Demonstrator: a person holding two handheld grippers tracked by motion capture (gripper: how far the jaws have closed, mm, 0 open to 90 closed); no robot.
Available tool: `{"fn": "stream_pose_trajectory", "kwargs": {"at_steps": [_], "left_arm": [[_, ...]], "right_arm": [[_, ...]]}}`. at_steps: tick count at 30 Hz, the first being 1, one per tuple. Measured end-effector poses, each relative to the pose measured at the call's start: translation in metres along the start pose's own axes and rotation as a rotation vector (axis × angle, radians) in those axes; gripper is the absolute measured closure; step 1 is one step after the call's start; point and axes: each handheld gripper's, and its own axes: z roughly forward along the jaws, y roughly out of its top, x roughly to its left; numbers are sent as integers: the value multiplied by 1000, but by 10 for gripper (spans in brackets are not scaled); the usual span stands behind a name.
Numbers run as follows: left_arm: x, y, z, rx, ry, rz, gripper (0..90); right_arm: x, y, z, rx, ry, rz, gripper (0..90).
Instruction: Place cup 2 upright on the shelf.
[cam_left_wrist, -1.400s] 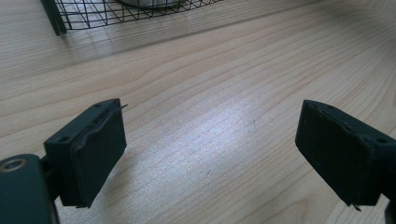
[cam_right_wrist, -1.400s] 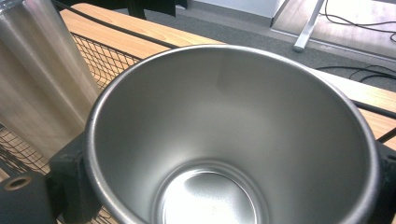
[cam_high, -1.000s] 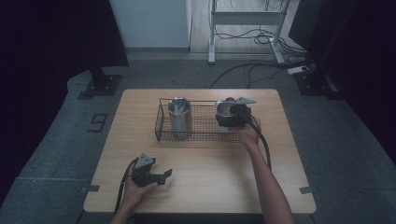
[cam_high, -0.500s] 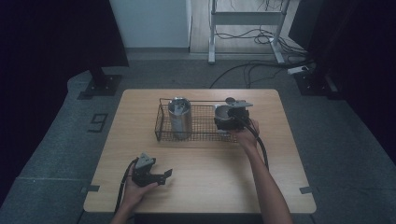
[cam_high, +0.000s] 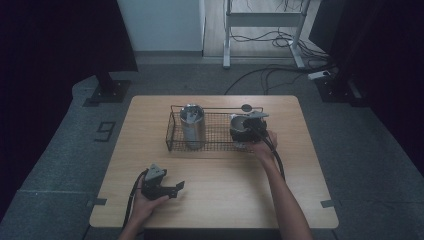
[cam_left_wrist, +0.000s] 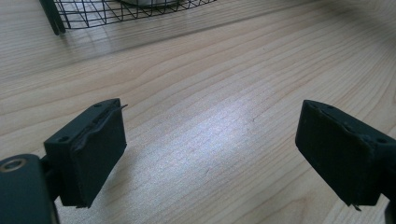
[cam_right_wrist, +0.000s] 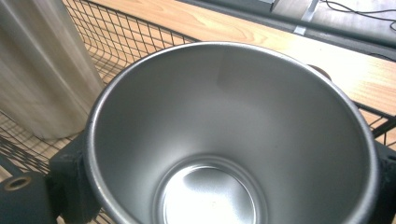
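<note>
While right gripper (cam_high: 242, 131) clamps a shiny steel cup (cam_right_wrist: 233, 140) inside the black wire basket's (cam_high: 172, 131) right end, left gripper (cam_high: 172, 188) rests near-left, jaws apart.

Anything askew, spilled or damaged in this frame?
Nothing stands out. One steel cup stands upright in the wire basket; the right tongs hold a second cup, empty and clean inside, over the basket's right end. The left tongs are open above bare table.
</note>
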Motion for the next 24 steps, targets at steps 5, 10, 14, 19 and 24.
{"fn": "stream_pose_trajectory", "kwargs": {"at_steps": [5,10,14,19,24], "left_arm": [[-1,0,0,1,0,2,89],[0,0,0,0,-2,4,89],[0,0,0,1,-1,5,89],[-1,0,0,2,0,7,89],[-1,0,1,5,-5,7,89]], "right_arm": [[1,0,-1,2,0,-3,70],[3,0,0,15,-15,-7,70],[5,0,0,27,-20,-3,70],[7,-1,1,44,-39,-11,69],[7,-2,3,68,-47,-15,70]]}}
